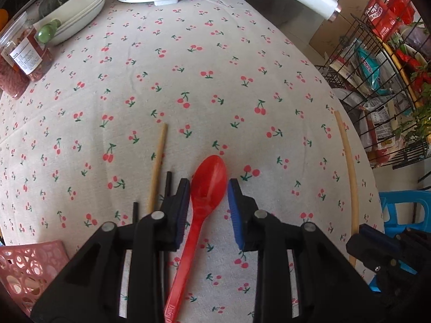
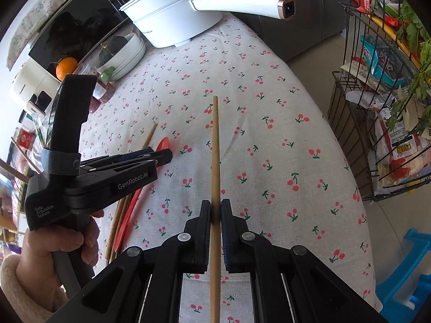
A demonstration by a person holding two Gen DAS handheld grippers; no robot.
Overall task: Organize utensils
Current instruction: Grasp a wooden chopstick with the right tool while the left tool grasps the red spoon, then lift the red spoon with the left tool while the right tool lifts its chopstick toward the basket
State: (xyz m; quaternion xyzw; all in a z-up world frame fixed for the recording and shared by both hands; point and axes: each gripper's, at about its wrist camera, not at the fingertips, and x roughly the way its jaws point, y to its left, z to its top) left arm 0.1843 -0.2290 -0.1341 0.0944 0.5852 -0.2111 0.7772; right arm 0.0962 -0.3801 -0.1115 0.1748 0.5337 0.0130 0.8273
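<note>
Two grippers, two jobs: my left gripper [image 1: 208, 185] hangs jaws apart around the red spoon [image 1: 207, 185], a glossy plastic one lying near, just right of a wooden chopstick [image 1: 159, 161]; I'd drop and close on its neck. My right gripper [image 2: 215, 210] is clamped on another chopstick [image 2: 215, 148], pale, pointing far; I'd keep it level

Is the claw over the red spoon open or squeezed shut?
Open. The left gripper has its fingers apart on either side of the red spoon, with tablecloth showing beside the bowl. The spoon lies flat, not pinched.
</note>
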